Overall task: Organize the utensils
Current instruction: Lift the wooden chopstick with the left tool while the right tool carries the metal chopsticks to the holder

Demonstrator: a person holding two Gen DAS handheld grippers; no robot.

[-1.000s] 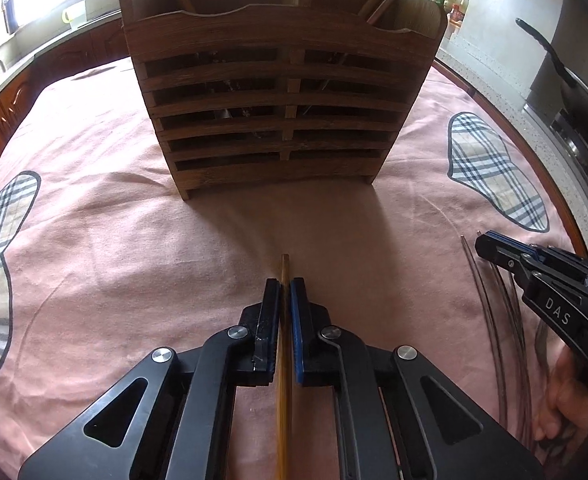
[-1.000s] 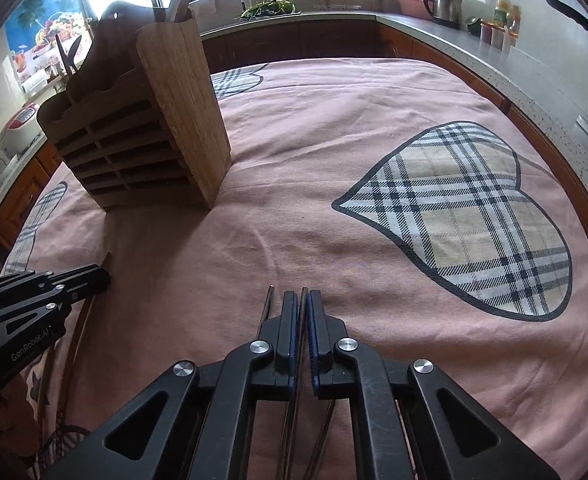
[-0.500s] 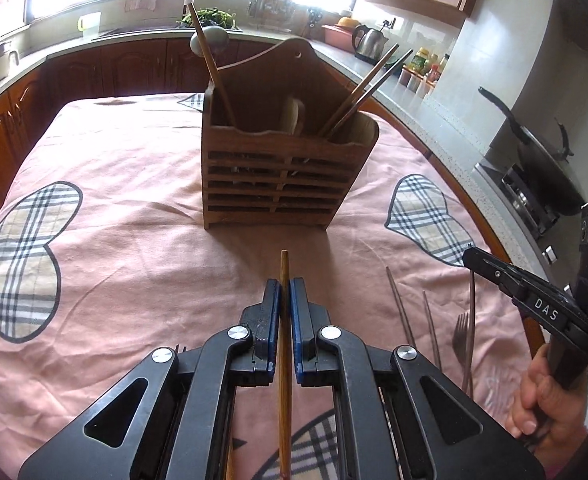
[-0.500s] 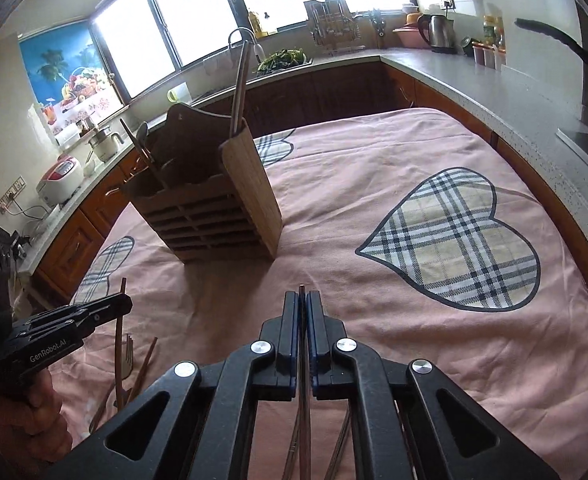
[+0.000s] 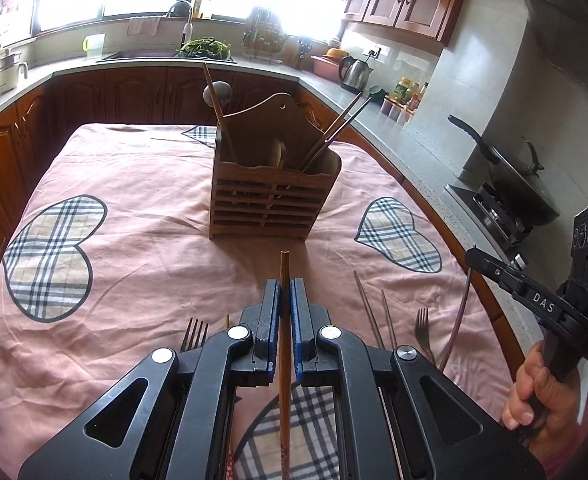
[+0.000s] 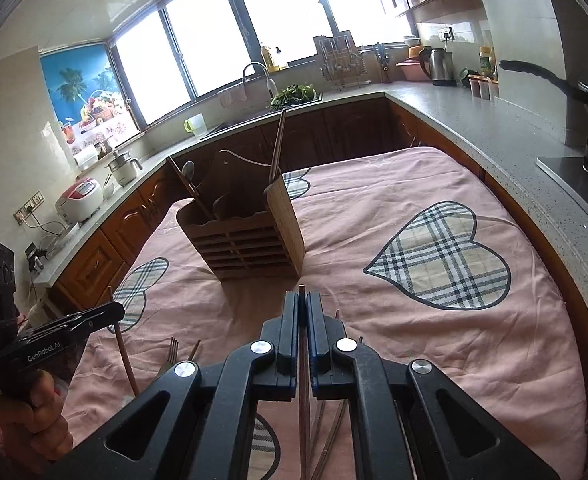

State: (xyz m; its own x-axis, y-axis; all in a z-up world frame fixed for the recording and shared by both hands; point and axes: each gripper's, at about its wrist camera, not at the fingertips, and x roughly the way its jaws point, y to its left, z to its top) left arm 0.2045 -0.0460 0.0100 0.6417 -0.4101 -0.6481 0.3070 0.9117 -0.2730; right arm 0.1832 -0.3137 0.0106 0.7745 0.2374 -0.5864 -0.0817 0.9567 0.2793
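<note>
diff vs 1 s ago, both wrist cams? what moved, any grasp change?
Both grippers rose and drew back from the wooden holder, so it looks smaller and forks on the cloth came into view. No grasp change: left gripper still clamps a wooden chopstick, right gripper a metal one. Holder contents unchanged.

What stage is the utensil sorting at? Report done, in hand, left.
Done: the wooden utensil holder already has chopsticks and a spoon standing in it. In hand: the left gripper is shut on a wooden chopstick; the right gripper is shut on a metal chopstick. Left: two forks and a metal chopstick pair lie on the tablecloth.
</note>
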